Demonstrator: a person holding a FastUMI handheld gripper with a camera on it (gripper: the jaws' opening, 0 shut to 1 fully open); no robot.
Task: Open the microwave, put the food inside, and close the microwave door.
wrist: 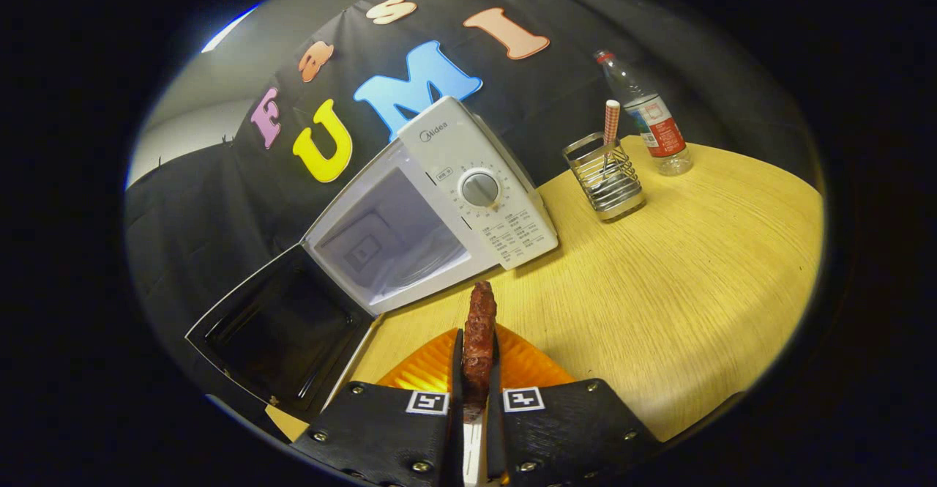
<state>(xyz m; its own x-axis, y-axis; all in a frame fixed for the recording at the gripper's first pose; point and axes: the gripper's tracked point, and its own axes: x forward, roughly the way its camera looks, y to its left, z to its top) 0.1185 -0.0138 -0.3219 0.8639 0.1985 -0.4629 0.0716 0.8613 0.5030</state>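
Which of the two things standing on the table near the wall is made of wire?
The wire holder, with a striped straw in it. It stands nearer the microwave than the clear plastic bottle. The gripper is shut on the food.

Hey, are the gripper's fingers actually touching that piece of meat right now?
Touching. The gripper view shows the gripper closed on the piece of meat, a finger pressed against each side with no gap; the meat sticks out ahead of them, above the orange plate.

Grained wood table (659,267), glossy plastic microwave (476,172), wire-metal holder (606,179).
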